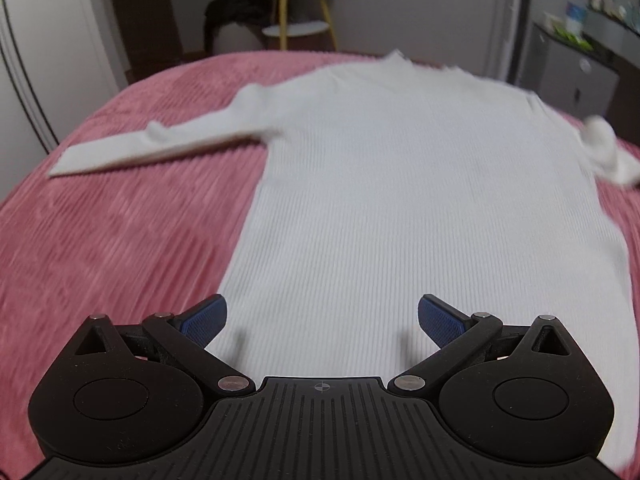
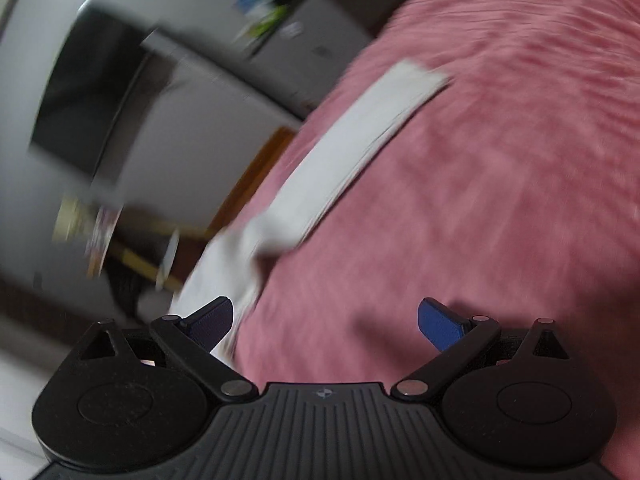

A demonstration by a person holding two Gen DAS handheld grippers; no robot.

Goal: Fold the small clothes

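White ribbed sweater point(image 1: 400, 184) lying flat, unfolded, on pink corded bedspread point(image 1: 120, 240), stretching ahead of left claw point(image 1: 322, 320); hem sitting just under its tips. Left claw gaping wide, holding nothing. Right claw point(image 2: 325, 322) likewise spread wide, gripping nothing, hovering over bedspread; sleeve point(image 2: 360, 140) running ahead-left of it, picture blurred. Folding looking not yet begun: both sleeves, body remaining. Knit soft, likely limp.
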